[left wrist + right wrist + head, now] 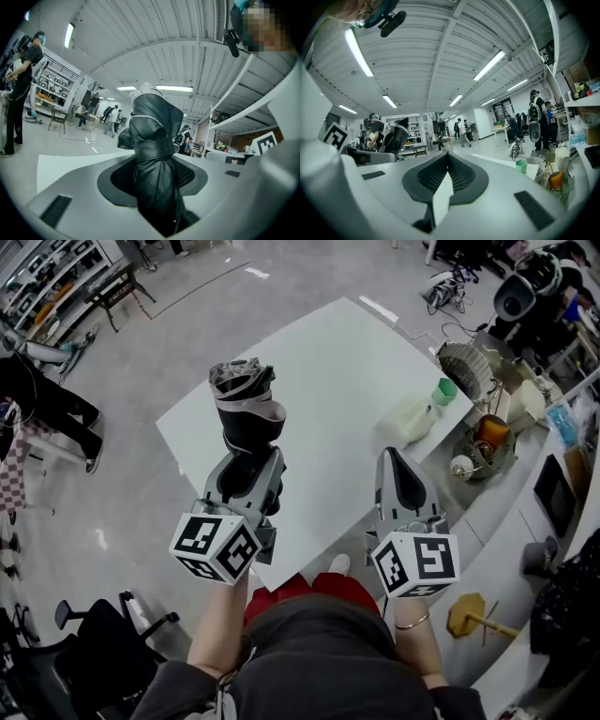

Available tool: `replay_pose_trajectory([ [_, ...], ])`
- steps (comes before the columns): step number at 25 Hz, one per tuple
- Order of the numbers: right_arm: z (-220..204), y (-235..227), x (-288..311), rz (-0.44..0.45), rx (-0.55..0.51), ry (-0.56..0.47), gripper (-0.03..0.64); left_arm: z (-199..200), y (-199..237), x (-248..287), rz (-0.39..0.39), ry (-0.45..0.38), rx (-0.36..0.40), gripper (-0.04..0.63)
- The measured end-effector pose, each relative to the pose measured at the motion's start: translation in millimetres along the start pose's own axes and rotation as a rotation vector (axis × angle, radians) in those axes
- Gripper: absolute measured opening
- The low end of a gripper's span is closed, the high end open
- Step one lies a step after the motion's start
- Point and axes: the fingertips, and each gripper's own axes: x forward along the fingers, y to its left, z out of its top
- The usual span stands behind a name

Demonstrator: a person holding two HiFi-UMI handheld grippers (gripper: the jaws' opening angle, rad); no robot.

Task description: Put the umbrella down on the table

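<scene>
A folded black umbrella (246, 409) with a grey rumpled top stands up out of my left gripper (249, 463), whose jaws are shut on its lower part. It hangs over the near left part of the white table (356, 352), and I cannot tell whether it touches the table. In the left gripper view the umbrella (154, 154) fills the gap between the jaws of the left gripper (158, 192). My right gripper (397, 463) is over the table's near edge, shut and empty. In the right gripper view the right gripper (448, 164) has its jaws together, and the umbrella (396, 135) shows at the left.
A pale bottle with a green cap (419, 413) lies near the table's right corner. Past it are a wire basket (466, 367) and a bowl of items (486, 448) on a side bench. A wooden stand (473, 615) is at lower right, an office chair (103, 634) at lower left, a person (42, 404) at left.
</scene>
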Motion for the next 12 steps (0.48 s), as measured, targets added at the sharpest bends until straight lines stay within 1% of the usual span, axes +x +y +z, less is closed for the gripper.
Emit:
replay_pose_trajectory([
  [6,-4.8,-8.5,14.0,0.064,-0.007,0.03,0.018,-4.8,11.6,-1.7,0.096,0.002,-0.014,0.196],
  [12,-12.2,-23.7,24.6,0.119,-0.018,0.052,0.018,-13.7,8.7,7.5,0.16,0.0,-0.022,0.196],
])
